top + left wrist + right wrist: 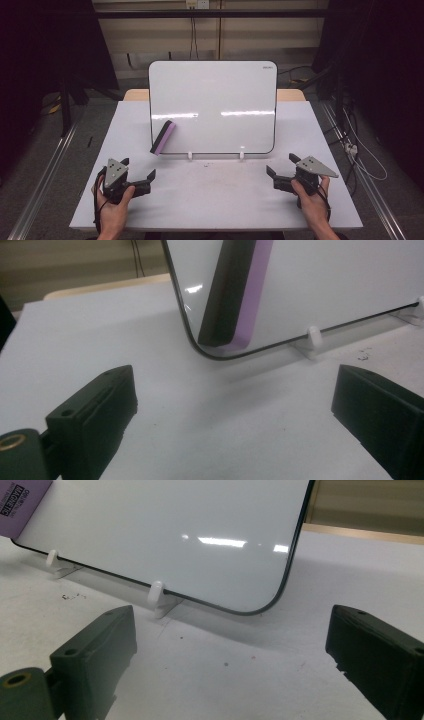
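both tongs point(140, 168) point(283, 165) apart, resting on white table point(215, 200); whiteboard point(215, 100) upright, dim room.

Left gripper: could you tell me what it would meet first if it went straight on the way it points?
Probably the purple-and-black eraser stuck on the whiteboard's lower corner; the open left gripper faces it, depth uncertain.

Bare table point(215, 190) lies before the upright whiteboard point(215, 100), which blocks passage behind.
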{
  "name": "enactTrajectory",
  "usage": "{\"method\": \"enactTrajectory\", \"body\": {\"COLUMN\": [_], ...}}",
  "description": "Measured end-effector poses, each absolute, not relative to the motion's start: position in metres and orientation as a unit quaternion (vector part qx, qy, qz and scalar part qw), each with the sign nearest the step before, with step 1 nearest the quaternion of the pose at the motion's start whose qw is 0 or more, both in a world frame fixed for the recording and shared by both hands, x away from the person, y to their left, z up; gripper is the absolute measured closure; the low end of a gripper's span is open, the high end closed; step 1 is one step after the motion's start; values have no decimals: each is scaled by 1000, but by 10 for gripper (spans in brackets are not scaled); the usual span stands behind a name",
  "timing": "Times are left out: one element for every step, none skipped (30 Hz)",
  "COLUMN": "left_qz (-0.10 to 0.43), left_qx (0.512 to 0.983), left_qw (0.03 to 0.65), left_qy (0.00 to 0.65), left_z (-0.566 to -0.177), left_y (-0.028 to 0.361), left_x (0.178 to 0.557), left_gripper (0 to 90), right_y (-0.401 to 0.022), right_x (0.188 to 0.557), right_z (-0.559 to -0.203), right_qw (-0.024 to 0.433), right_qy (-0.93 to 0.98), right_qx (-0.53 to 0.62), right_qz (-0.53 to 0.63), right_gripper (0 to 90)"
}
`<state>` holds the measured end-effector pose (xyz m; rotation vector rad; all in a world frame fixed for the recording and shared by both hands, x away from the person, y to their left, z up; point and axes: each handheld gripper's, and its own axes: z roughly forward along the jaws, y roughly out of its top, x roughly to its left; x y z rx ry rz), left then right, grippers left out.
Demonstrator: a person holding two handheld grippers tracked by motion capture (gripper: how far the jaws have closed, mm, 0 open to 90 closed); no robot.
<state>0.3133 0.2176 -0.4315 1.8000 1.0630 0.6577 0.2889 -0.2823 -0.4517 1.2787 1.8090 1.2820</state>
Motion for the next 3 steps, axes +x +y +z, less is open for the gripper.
{"method": "enactTrajectory", "body": {"left_qz": [271,276,276], "left_qx": [728,723,723], "left_qw": [458,462,462], "left_qy": [432,433,433], "left_z": [-431,-431,-431], "left_y": [218,218,218], "left_x": [313,313,313], "left_gripper": [44,44,44], "right_y": [-282,-282,-282], "right_x": [289,289,289], "right_z": [-451,-451,-451], "right_qw": [288,288,288], "right_qy": [677,676,676], "right_qx": [478,478,478], "right_qz": [480,481,481], "right_gripper": [59,59,59]}}
